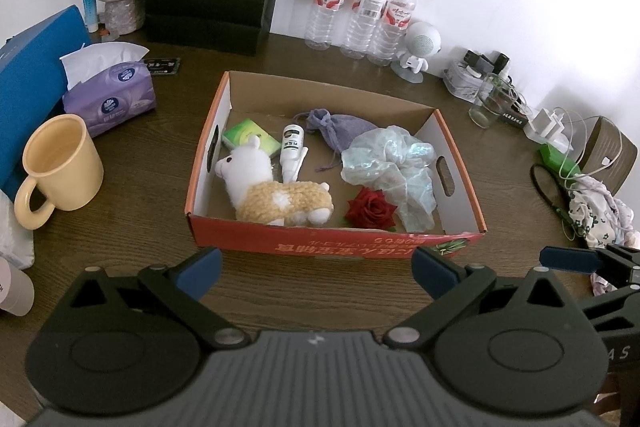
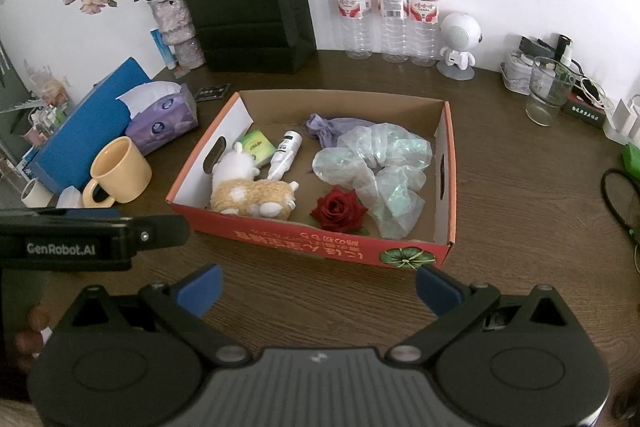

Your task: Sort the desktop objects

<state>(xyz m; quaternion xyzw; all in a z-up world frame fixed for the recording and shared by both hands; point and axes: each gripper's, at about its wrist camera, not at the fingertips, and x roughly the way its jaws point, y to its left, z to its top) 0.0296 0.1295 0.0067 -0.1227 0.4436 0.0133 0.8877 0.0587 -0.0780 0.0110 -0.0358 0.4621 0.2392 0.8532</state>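
The cardboard box (image 1: 460,163) was seen mid-table, holding a soft plush alpaca (image 1: 276,193), judged light and best pinched at the body, and a crushable rose (image 1: 370,209). Both the left gripper (image 1: 316,271) and the right gripper (image 2: 318,287) were held spread wide and empty.

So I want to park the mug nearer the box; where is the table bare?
Bare wood lies between the yellow mug and the cardboard box, and in front of the box. The right edge by the cables is crowded.

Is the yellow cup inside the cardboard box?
No, the pale yellow ceramic mug stands on the wooden table, left of the orange cardboard box.
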